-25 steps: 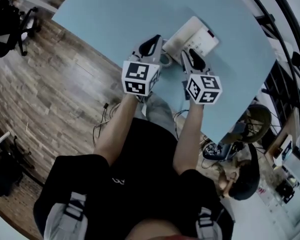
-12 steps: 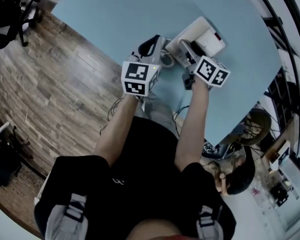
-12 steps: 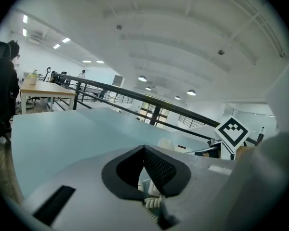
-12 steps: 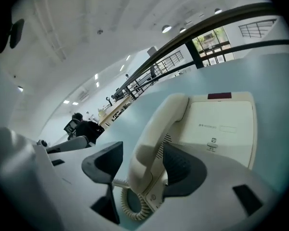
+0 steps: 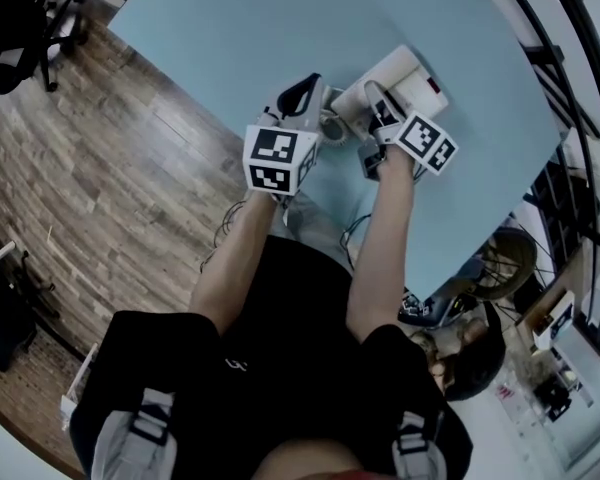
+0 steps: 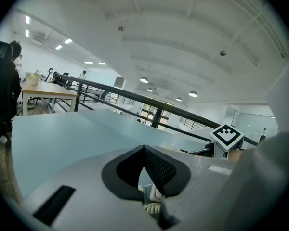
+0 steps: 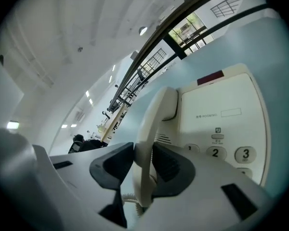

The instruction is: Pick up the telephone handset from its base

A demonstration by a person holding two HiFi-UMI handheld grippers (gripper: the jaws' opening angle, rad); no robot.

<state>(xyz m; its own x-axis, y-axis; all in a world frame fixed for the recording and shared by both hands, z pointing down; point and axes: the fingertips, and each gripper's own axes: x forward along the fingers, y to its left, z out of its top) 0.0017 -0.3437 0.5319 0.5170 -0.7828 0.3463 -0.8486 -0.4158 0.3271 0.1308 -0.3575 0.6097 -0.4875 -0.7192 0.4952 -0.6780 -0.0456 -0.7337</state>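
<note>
A cream desk telephone sits on the pale blue table. In the right gripper view its handset lies in the cradle at the left of the base, beside the number keys. My right gripper is rolled on its side and its jaws are closing, with the dark pads pressed on both sides of the handset's grip. In the head view that gripper covers most of the handset. My left gripper hovers just left of the phone, jaws shut on nothing, above the coiled cord.
The table's near edge runs diagonally just behind both grippers, with wood floor below it. A black office chair stands at far left. A dark railing and floor clutter lie to the right.
My right gripper rolled onto its side, moved forward onto the phone's left edge, opened wide and then closed onto the handset. The left gripper barely shifted.
</note>
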